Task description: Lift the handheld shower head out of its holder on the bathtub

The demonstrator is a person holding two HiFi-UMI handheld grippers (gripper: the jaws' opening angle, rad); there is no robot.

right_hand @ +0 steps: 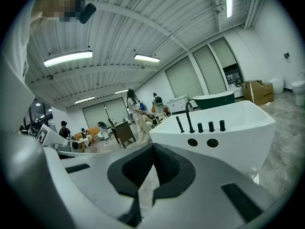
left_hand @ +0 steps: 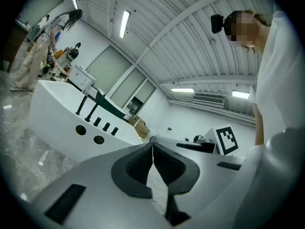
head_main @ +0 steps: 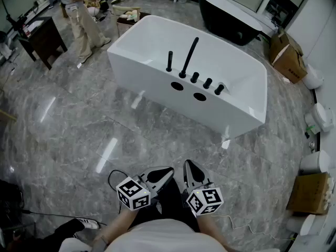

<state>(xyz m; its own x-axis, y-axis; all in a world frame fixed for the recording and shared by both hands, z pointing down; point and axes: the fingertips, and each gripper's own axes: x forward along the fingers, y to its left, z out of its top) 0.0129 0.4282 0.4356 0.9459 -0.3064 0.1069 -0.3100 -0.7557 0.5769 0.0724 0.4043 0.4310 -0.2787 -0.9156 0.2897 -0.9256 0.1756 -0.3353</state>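
**Shower head not yet reached**

Nothing of the lift appears done. The handheld shower head point(head_main: 169, 61) stands upright in its holder on the bathtub's point(head_main: 157, 96) near rim, at the left end of the row of black fittings, just beside the tall spout point(head_main: 189, 56). The left gripper point(head_main: 171, 170) and right gripper point(head_main: 187, 164) hang side by side over the marble floor point(head_main: 68, 125), well apart from the tub, both with jaws closed together on nothing. The approach, the grasp and the lift are all left.
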